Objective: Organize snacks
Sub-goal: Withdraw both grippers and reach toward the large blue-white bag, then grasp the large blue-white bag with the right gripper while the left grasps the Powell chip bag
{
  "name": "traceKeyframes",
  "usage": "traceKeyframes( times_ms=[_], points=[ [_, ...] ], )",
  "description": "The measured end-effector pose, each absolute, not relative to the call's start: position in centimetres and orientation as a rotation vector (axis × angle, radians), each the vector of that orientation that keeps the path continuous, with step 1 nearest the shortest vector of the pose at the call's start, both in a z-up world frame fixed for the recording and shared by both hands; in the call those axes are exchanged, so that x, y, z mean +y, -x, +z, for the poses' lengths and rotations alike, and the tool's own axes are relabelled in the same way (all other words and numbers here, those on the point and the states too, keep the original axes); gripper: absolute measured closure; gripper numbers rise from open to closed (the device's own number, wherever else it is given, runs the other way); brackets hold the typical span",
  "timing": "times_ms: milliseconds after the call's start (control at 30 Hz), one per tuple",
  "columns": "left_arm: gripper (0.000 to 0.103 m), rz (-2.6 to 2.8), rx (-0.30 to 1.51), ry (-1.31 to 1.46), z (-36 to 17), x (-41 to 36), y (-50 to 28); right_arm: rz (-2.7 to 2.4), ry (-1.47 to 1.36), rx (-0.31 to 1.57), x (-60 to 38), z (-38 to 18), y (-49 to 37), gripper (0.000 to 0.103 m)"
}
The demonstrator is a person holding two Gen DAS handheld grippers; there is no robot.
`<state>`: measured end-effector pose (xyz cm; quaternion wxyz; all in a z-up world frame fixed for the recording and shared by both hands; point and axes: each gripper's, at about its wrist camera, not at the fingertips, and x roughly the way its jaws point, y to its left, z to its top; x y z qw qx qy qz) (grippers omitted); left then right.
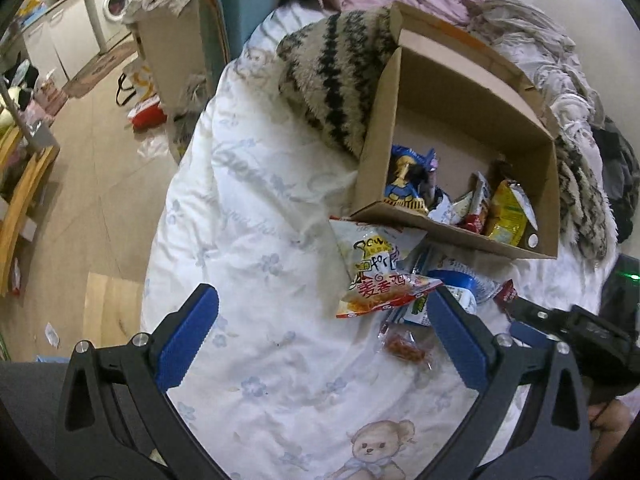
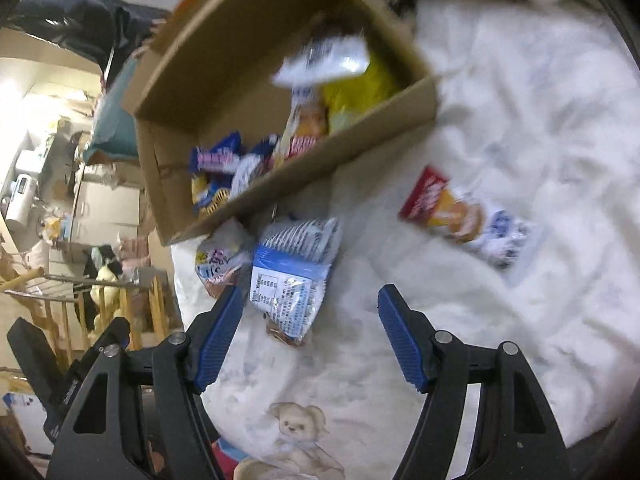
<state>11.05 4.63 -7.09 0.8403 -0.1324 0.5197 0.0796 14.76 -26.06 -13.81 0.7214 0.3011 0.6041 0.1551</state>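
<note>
An open cardboard box [image 1: 460, 236] lies on a white quilt and holds several snack packets [image 1: 506, 212]; it also shows in the right wrist view [image 2: 320, 152]. Loose packets lie in front of it: a red-and-white bag [image 1: 376, 272], a blue-and-white bag [image 2: 292, 280], a small clear pack of red snacks [image 1: 404, 346] and a red-and-orange pack [image 2: 444, 204]. A white packet [image 2: 324, 60] is blurred in mid-air over the box. My left gripper [image 1: 320, 312] is open and empty above the quilt. My right gripper [image 2: 312, 308] is open and empty, close to the blue-and-white bag.
A striped fluffy blanket [image 1: 332, 80] lies behind the box, with piled bedding [image 1: 520, 32] beyond. The bed edge drops to a wooden floor [image 1: 92, 184] on the left, with a cardboard carton [image 1: 168, 52] and a washing machine [image 1: 114, 4].
</note>
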Motion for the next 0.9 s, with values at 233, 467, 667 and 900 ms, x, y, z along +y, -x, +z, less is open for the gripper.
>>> traceKeyframes(
  times_ms=[233,467,667,900],
  points=[
    [0.0,0.193,1.109,0.312,-7.6,5.5,-11.4,0.359,-0.749,1.433,-22.6,-18.8,-17.6,0.03],
    [0.0,0.175,1.172,0.412,-9.3,6.2,-11.8,0.391,-0.715,1.489,-19.8,-20.6,-18.4,0.03],
    [0.0,0.16,1.18,0.421,-9.4,6.1,-12.4,0.381,-0.686,1.474,-20.4,-20.1,-18.0,0.044],
    [0.0,0.211,1.189,0.493,-10.0,7.8,-12.3,0.337,-0.62,1.424,-23.4,-16.0,-15.3,0.05]
  ],
)
